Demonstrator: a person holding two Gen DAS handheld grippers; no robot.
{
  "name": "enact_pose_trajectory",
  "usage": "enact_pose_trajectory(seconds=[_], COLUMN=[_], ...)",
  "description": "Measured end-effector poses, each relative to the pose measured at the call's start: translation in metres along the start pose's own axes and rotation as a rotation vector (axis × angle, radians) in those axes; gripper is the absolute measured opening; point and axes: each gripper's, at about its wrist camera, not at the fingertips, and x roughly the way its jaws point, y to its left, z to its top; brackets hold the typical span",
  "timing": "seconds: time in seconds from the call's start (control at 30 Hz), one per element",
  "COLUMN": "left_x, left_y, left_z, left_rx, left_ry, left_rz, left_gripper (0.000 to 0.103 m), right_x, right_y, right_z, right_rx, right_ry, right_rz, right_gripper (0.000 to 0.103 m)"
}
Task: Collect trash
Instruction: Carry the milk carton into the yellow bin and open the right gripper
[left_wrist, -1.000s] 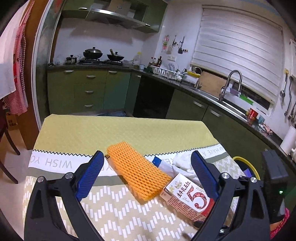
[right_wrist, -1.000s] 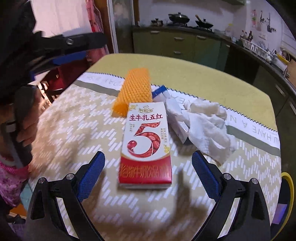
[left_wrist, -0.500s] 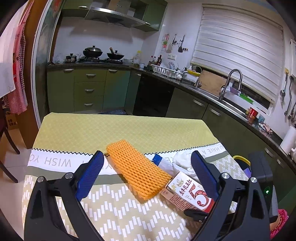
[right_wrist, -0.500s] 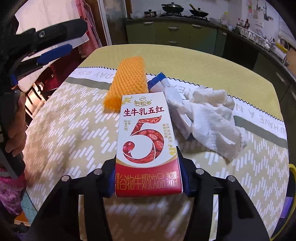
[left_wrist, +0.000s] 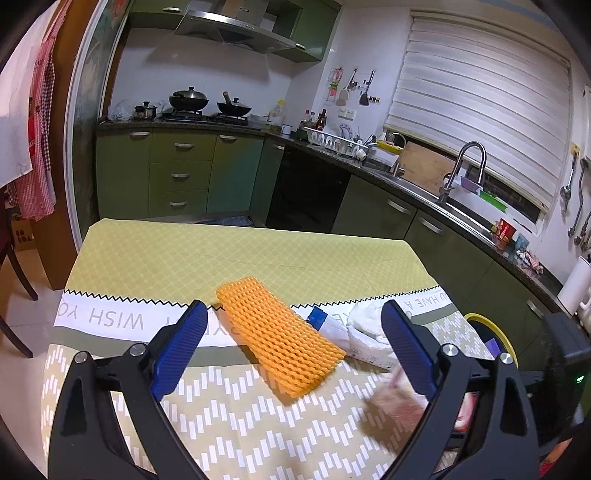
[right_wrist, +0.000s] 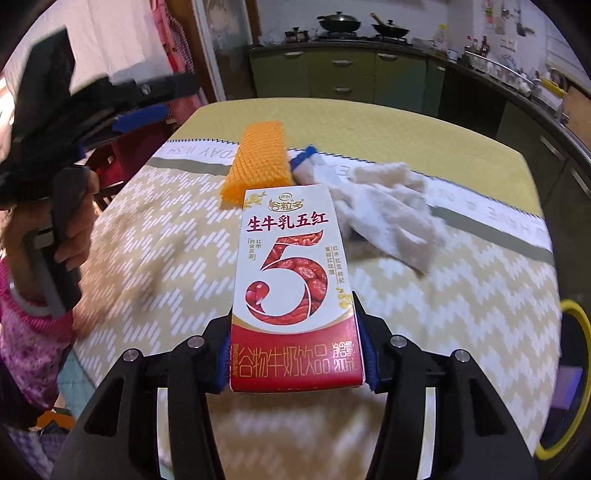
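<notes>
A red and white milk carton (right_wrist: 291, 280) is held just above the table, with my right gripper (right_wrist: 295, 365) shut on its lower end. In the left wrist view the carton (left_wrist: 395, 402) is a blur at the lower right. An orange foam net (left_wrist: 280, 343) lies on the tablecloth, just ahead of my left gripper (left_wrist: 293, 317), which hangs open and empty above the cloth. Right of the net lie a blue and white wrapper (left_wrist: 328, 325) and a crumpled white tissue (left_wrist: 365, 325). The right wrist view shows the net (right_wrist: 258, 162), the wrapper (right_wrist: 306, 162) and the tissue (right_wrist: 388, 210) beyond the carton.
A dark bin with a yellow rim (right_wrist: 576, 369) stands off the table's right edge. The table (left_wrist: 221, 258) wears a yellow-green patterned cloth. A hand and pink sleeve (right_wrist: 33, 332) hold the left gripper (right_wrist: 140, 114). Kitchen counters and a sink run along the far walls.
My right gripper went from open around the carton to shut on it and lifted it off the cloth. The left gripper has stayed where it was, open.
</notes>
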Motion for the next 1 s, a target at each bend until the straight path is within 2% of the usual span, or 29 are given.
enact_pose_trajectory(seconds=[0.13, 0.23, 0.3, 0.4, 0.5, 0.57, 0.6, 0.63, 0.8, 1.0], left_x=[0.001, 0.002, 0.002, 0.005, 0.007, 0.010, 0.011, 0.012, 0.019, 0.030], left_y=[-0.001, -0.003, -0.004, -0.005, -0.005, -0.006, -0.007, -0.008, -0.009, -0.014], left_z=[-0.002, -0.003, -0.004, -0.004, -0.004, -0.004, -0.004, -0.004, -0.007, -0.013], left_rx=[0.000, 0.007, 0.011, 0.015, 0.016, 0.018, 0.019, 0.021, 0.026, 0.032], left_ry=[0.006, 0.010, 0.013, 0.021, 0.028, 0.035, 0.037, 0.040, 0.067, 0.111], left_rz=[0.001, -0.001, 0.001, 0.002, 0.006, 0.007, 0.009, 0.010, 0.011, 0.022], left_gripper=[0.090, 0.090, 0.090, 0.090, 0.090, 0.090, 0.090, 0.090, 0.090, 0.092], right_x=[-0.044, -0.084, -0.105, -0.112, -0.102, -0.095, -0.094, -0.093, -0.112, -0.128], right_y=[-0.038, -0.091, -0.138, -0.192, -0.224, -0.243, -0.250, -0.251, -0.243, -0.219], right_z=[-0.016, -0.027, -0.039, -0.054, -0.064, -0.069, -0.072, -0.072, -0.082, -0.090], right_rx=[0.095, 0.213, 0.315, 0.402, 0.436, 0.450, 0.465, 0.471, 0.497, 0.496], right_ry=[-0.055, -0.119, -0.146, -0.116, -0.064, -0.026, -0.029, -0.038, -0.100, -0.139], right_rz=[-0.038, -0.166, -0.281, -0.440, -0.523, -0.571, -0.594, -0.606, -0.610, -0.562], right_gripper=[0.052, 0.052, 0.052, 0.052, 0.053, 0.060, 0.071, 0.073, 0.073, 0.074])
